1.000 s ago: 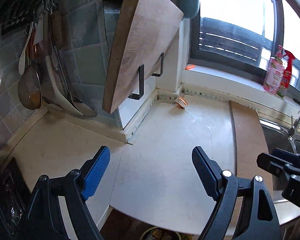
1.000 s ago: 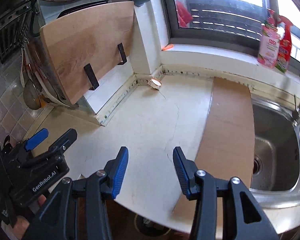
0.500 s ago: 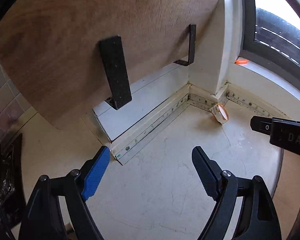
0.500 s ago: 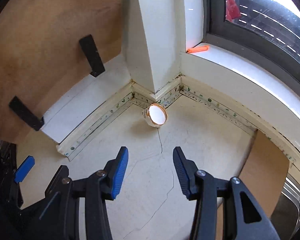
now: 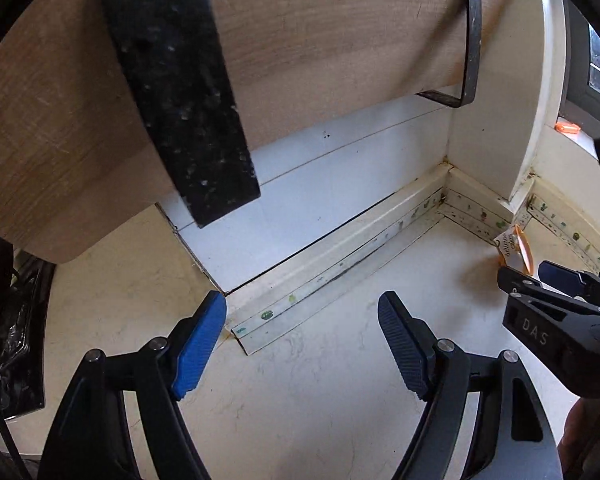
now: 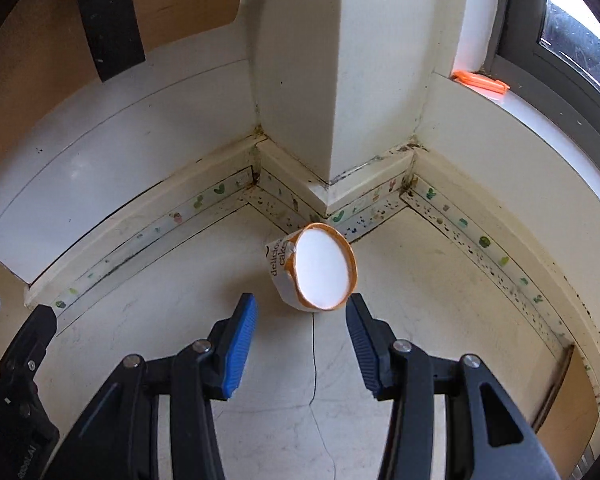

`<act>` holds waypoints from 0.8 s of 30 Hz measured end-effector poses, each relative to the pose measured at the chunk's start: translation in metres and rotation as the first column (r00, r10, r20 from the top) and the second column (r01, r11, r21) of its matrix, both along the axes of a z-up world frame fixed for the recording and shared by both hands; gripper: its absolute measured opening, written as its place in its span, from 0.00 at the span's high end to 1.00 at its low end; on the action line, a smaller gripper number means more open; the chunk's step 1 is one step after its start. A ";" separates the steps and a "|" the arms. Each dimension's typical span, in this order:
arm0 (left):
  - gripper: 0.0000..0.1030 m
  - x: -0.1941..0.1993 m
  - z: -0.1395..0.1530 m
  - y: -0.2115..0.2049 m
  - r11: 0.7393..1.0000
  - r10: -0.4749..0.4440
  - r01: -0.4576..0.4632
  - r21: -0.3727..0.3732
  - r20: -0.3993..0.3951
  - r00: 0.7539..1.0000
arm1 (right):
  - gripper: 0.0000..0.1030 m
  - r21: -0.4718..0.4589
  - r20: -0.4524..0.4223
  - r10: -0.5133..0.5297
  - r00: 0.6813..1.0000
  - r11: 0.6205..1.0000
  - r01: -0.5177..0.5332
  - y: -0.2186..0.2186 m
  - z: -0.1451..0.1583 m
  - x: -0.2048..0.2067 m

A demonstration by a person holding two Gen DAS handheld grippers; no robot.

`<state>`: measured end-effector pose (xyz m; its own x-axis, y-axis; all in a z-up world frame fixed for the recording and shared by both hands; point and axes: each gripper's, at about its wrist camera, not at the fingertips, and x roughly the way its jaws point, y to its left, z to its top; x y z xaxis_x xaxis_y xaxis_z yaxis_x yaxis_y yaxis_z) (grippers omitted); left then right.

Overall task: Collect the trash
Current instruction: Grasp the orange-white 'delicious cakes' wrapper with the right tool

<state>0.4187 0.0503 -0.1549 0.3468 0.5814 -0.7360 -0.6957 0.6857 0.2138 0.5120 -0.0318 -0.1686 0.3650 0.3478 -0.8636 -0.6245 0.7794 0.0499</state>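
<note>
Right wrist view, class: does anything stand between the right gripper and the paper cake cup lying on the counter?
Nothing visible does. The right gripper is open, and the cake cup lies on its side on bare counter just beyond the fingertips, in front of the wall corner. The left gripper, jaws closing on nothing, is off to the side.

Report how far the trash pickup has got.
Done: nothing collected, as far as these views show. In hand: the right tool is open just short of the tipped paper cake cup in the counter corner, not touching it; the left tool is empty, its jaws closing. Left: grip the cup, lift it, bin it.
</note>
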 end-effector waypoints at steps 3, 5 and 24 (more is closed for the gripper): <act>0.25 0.005 -0.006 0.002 1.000 0.008 -0.008 -0.001 -0.010 1.000 | 0.54 -0.036 0.037 0.005 0.999 0.999 -0.003 0.010 -0.008 0.003; 0.25 0.008 -0.008 0.004 1.000 0.008 -0.008 -0.001 -0.017 1.000 | 0.54 -0.054 0.050 0.006 0.999 0.999 -0.003 0.015 -0.012 0.006; 0.25 -0.013 0.006 -0.006 1.000 -0.026 0.026 0.004 -0.023 0.999 | 0.77 0.012 -0.099 -0.069 0.993 0.997 0.071 -0.021 0.005 -0.019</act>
